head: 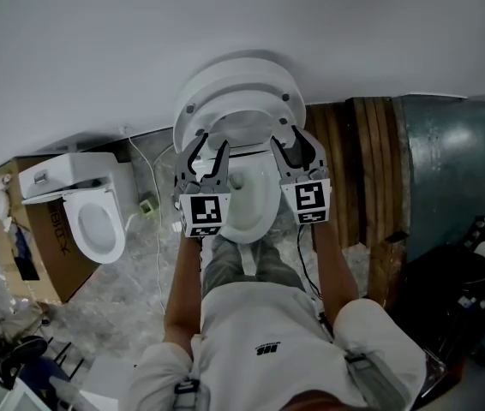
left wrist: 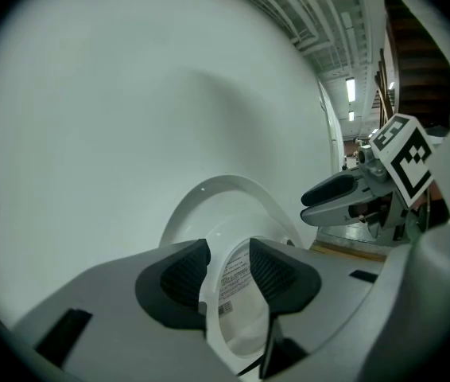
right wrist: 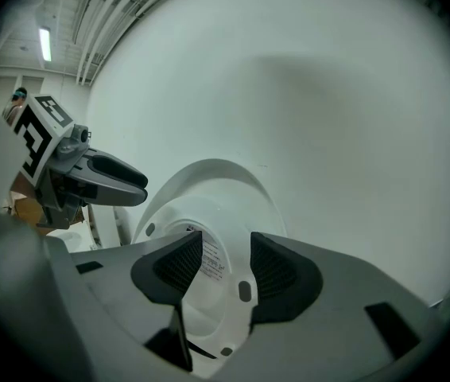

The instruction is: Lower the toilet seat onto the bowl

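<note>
1. Left gripper (left wrist: 229,265) and right gripper (right wrist: 226,261) are holding jaws slightly apart, the toilet seat (head: 201,116) rim showing in each gap.
2. Seat is standing raised behind the bowl (head: 268,212).
3. Far left, a second toilet (head: 97,225) is sitting on a cardboard box (head: 50,247).

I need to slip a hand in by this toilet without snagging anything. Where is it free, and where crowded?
Free: above the bowl, between the left tongs and right tongs. Crowded: floor left of the bowl has cables up to the boxed spare toilet; wooden planks stand close on its right.
</note>
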The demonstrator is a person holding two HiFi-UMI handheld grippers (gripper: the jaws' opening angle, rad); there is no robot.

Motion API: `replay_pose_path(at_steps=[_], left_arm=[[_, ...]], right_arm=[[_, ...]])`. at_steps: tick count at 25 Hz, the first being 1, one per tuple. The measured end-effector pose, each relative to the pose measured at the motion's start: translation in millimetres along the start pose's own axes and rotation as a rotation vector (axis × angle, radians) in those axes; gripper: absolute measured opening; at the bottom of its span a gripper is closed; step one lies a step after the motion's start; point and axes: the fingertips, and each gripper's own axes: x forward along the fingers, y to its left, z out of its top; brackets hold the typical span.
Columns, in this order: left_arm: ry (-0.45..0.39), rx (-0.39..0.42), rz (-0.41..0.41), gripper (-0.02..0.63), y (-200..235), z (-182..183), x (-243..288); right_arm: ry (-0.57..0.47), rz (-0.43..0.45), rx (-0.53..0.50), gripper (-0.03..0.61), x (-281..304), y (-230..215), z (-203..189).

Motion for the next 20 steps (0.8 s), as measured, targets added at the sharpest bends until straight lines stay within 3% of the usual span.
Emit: replay_pose_path(at_steps=[20], left_arm=[[0.056,-0.005,-0.008,0.211,31.0,-14.6,71.0]], right_arm=[[0.024,0.002,0.007,0.196,79.6,-25.0,-5.4]])
